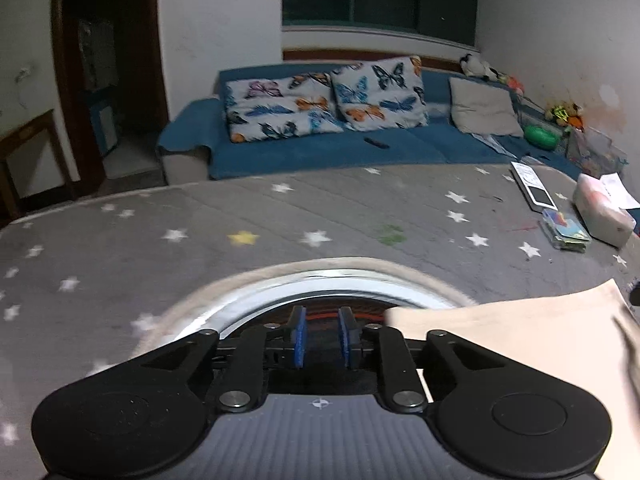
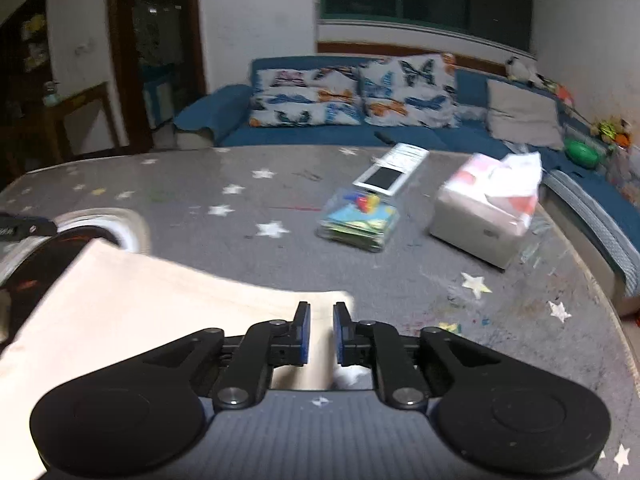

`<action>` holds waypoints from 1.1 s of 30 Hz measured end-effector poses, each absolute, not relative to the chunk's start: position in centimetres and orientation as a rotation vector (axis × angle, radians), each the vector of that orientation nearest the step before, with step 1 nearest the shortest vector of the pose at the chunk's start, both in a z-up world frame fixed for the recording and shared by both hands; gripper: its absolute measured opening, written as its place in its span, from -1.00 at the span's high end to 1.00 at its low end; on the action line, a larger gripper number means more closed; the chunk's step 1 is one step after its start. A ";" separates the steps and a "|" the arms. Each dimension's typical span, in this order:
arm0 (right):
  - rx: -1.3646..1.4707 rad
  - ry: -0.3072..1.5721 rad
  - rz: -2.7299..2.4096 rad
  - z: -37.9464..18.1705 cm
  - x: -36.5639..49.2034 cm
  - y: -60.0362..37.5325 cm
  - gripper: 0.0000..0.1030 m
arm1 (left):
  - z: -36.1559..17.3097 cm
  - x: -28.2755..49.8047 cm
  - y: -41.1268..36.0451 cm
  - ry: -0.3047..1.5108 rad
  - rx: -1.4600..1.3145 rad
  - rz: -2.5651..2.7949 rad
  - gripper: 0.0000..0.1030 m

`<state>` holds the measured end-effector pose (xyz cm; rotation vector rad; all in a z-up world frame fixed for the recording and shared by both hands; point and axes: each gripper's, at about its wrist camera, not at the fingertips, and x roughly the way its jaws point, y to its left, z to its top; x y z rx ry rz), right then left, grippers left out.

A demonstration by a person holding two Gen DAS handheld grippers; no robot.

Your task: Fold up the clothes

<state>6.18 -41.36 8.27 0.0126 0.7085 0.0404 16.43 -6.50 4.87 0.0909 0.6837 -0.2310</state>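
Note:
A cream garment (image 2: 132,296) lies on the grey star-patterned table cover (image 2: 280,200), with a dark printed side and a pale rounded edge (image 1: 320,280) turned up at its left. In the left wrist view the cream cloth (image 1: 500,340) lies to the right. My left gripper (image 1: 322,338) stands narrowly open over the dark part of the garment, holding nothing that I can see. My right gripper (image 2: 322,334) is narrowly open over the cream cloth's right edge, its blue pads (image 2: 305,332) apart with cloth showing between them.
On the table's right stand a tissue pack (image 2: 488,208), a clear box of coloured cards (image 2: 360,220) and a white tablet-like device (image 2: 392,174). Behind the table is a blue sofa (image 1: 320,148) with butterfly cushions (image 1: 280,108). A doorway (image 1: 108,60) is at the far left.

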 end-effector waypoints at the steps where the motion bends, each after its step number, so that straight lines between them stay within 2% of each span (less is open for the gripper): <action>1: 0.007 0.707 0.065 8.6 5.5 -40.9 0.63 | 5.2 15.8 -5.6 0.680 0.093 -0.224 0.54; 5: -0.004 0.704 0.174 9.4 2.5 -38.8 0.26 | 5.4 12.8 -3.3 0.676 0.113 -0.220 0.43; 11: 0.010 0.744 0.284 8.9 -0.6 -35.8 0.24 | 4.8 8.3 -2.2 0.684 0.162 -0.254 0.43; 17: 0.025 0.804 0.317 7.1 -2.0 -34.1 0.24 | 3.5 4.9 -5.4 0.691 0.259 -0.375 0.43; 29: 0.038 0.814 0.320 6.5 -3.1 -33.4 0.17 | 1.0 4.7 -6.0 0.726 0.280 -0.337 0.43; 33: 0.034 0.811 0.315 6.4 -3.2 -33.2 0.17 | 1.1 4.8 -5.2 0.714 0.247 -0.314 0.82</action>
